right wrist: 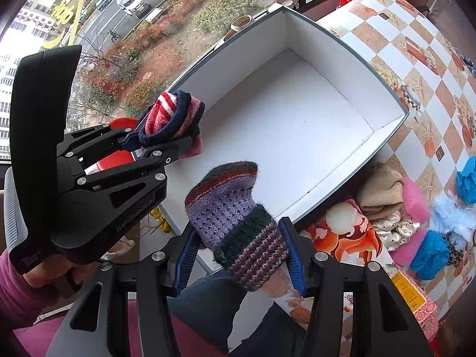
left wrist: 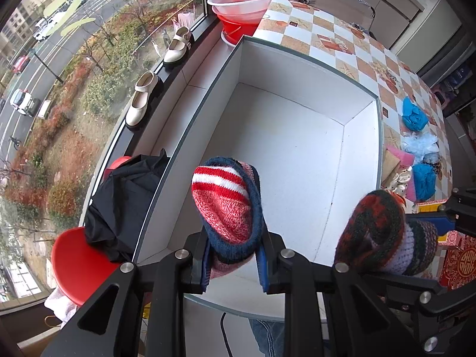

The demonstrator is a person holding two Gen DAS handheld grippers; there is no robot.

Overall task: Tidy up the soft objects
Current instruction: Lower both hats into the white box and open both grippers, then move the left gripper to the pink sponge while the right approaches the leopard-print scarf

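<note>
Two knitted pieces hang over the near end of the white box (left wrist: 297, 136): my left gripper (left wrist: 235, 255) pinches the red striped hat (left wrist: 226, 205), my right gripper (right wrist: 241, 255) squeezes the purple knit (right wrist: 235, 223); both look light, floppy, best held bunched

Soft, even daylight comes through the window (left wrist: 89, 59), with faint shadows inside the white box (left wrist: 297, 136). Both views stay sharp at centre, but fisheye bending curves straight edges and corners darken to black.
</note>
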